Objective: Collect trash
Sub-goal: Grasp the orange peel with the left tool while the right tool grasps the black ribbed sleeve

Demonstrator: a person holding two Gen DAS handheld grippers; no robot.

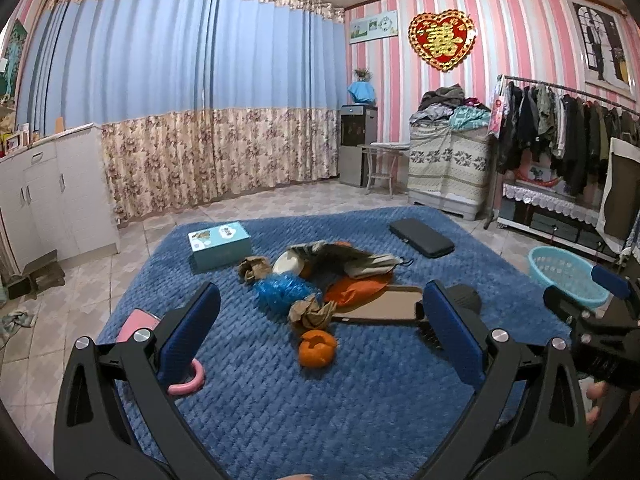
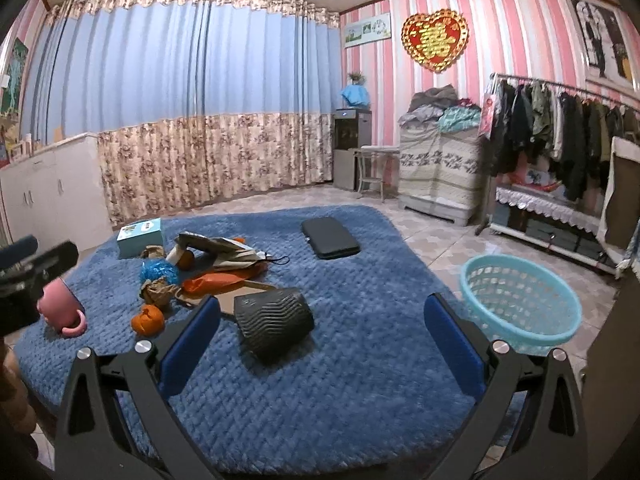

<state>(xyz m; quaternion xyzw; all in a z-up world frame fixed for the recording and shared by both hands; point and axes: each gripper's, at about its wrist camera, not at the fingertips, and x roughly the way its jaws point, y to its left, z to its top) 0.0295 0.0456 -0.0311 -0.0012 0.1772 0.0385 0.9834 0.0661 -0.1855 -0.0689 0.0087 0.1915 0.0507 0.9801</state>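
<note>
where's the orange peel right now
The orange peel lies on the blue rug, nearest the camera in the trash pile, just in front of a crumpled brown paper. In the right wrist view it sits left of centre.

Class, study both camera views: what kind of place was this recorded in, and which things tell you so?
Most likely a lived-in bedroom at home. A clothes rack full of garments, floor-length curtains and a heart-shaped wall ornament all point to it.

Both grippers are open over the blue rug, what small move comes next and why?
Probably ease the left gripper forward and down onto the orange peel: it lies nearest, between the open fingers, and the right gripper faces a black speaker, not trash.
</note>
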